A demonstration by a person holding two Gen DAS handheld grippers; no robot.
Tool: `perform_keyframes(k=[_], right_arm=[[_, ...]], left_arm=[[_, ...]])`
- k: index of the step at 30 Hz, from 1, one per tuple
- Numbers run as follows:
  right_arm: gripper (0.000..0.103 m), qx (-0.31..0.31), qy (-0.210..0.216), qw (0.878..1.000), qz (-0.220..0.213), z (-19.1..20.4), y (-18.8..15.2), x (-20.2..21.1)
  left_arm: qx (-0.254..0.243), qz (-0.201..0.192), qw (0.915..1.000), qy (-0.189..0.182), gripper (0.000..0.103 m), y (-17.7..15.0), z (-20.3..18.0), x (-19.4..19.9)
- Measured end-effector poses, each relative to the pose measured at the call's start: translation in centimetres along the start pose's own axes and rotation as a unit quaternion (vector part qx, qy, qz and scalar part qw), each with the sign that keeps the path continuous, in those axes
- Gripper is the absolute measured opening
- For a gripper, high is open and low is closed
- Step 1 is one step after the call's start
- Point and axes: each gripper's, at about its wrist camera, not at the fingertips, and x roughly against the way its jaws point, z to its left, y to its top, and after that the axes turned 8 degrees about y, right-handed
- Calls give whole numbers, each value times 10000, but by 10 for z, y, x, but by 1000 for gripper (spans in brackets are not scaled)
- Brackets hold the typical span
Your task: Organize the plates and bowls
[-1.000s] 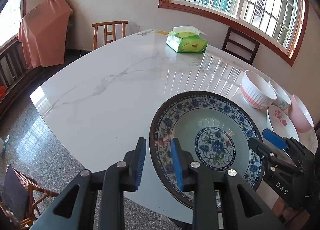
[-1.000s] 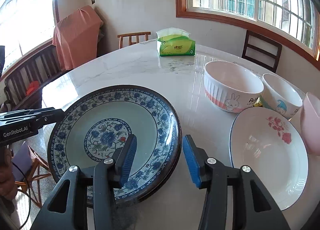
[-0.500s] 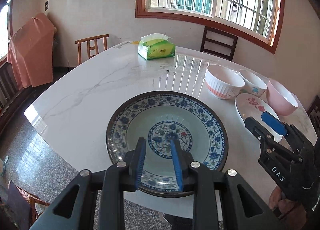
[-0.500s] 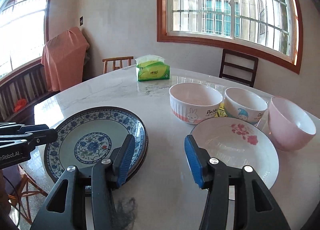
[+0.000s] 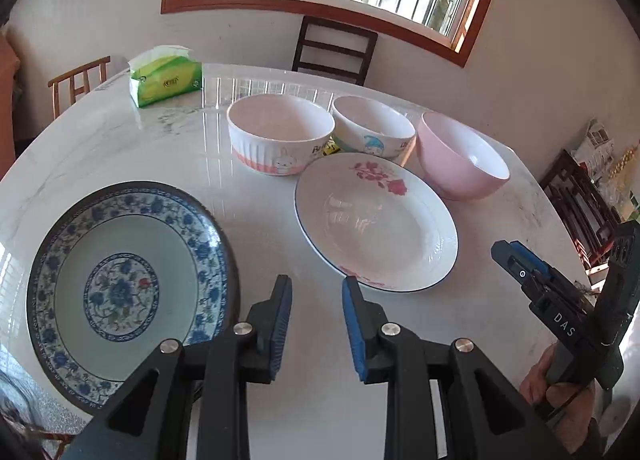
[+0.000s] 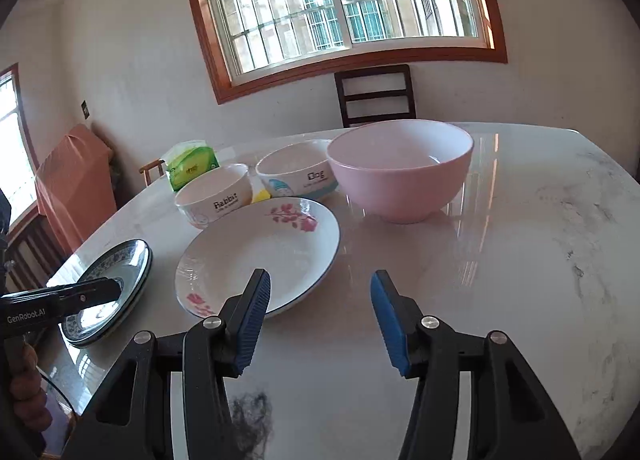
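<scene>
White marble table (image 5: 120, 140) bearing the crockery. A blue-patterned plate (image 5: 124, 292) lies at the near left edge; in the right wrist view it appears to rest on a second plate of the same kind. A white plate with red flowers (image 5: 376, 224) lies near the middle, apart from the blue one. Behind it stand three bowls in a row: a rabbit bowl (image 5: 280, 136), a dog bowl (image 5: 372, 128) and a pink bowl (image 5: 460, 156), each just beside the next. A green tissue pack (image 5: 164, 74) sits farther back on the left. The left gripper (image 5: 316, 324) hangs above bare tabletop between the two plates, its jaws a little apart and empty. The right gripper (image 6: 320, 320) hangs with one finger over the near rim of the flowered plate, jaws parted wider, nothing between them.
</scene>
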Motion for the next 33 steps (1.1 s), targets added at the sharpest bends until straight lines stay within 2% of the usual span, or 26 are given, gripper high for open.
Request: perform_keyframes(k=[4, 9, 15, 19, 23, 27, 30, 33], right_arm=[[50, -179, 135, 9995, 215, -20, 8, -12], [50, -413, 502, 9966, 514, -29, 13, -34], [50, -471, 579, 9945, 729, -31, 21, -60], [50, -536, 651, 9924, 896, -33, 24, -72], [48, -519, 680, 9915, 984, -30, 25, -79], [42, -592, 669, 9893, 1153, -31, 25, -87], [42, -742, 745, 9870, 1216, -36, 25, -88], [42, -748, 762, 9868, 1214, -37, 24, -87]], left_arm=[[-157, 90, 9998, 116, 27, 20, -19, -25], [131, 576, 9983, 22, 27, 40, -14, -57], [448, 647, 9969, -7, 30, 58, -2, -72], [534, 739, 9956, -220, 31, 64, 2, -78], [675, 1043, 9909, -514, 31, 64, 3, -93], [888, 1010, 9893, -559, 31, 64, 9, -95], [1246, 904, 9852, -757, 31, 61, 18, -82], [1114, 783, 9898, -414, 33, 63, 20, -65]])
